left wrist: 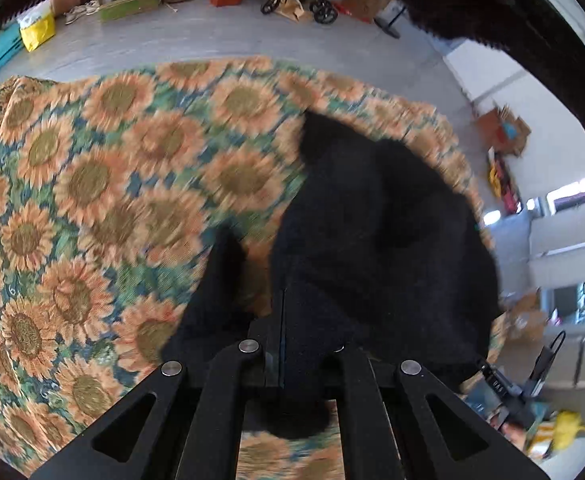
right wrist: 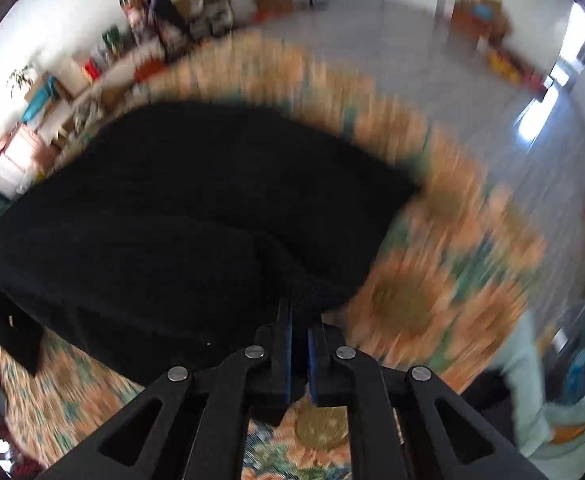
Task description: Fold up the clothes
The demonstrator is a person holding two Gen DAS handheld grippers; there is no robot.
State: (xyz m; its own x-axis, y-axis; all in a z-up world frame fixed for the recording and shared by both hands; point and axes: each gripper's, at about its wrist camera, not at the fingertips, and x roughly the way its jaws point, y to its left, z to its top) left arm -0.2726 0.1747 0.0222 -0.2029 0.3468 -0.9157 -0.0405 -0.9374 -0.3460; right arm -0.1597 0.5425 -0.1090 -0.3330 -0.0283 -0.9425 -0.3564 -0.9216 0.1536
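Black garment [left wrist: 372, 240] cloth fills the jaws of the left hand-held gripper [left wrist: 292, 344], which are clamped together on a bunched fold, probably so an edge can be carried across. The right hand-held gripper [right wrist: 298, 320] likewise pinches a fold of the same garment [right wrist: 172, 220] between nearly closed blue-padded fingers. Outward from both grips the cloth spreads in a loose mound over the sunflower-print cover [left wrist: 112, 200] of the table, reaching toward its far right edge in the left view. Both views are motion-blurred, so how many layers lie stacked cannot be told; holding two points suggests a fold under way.
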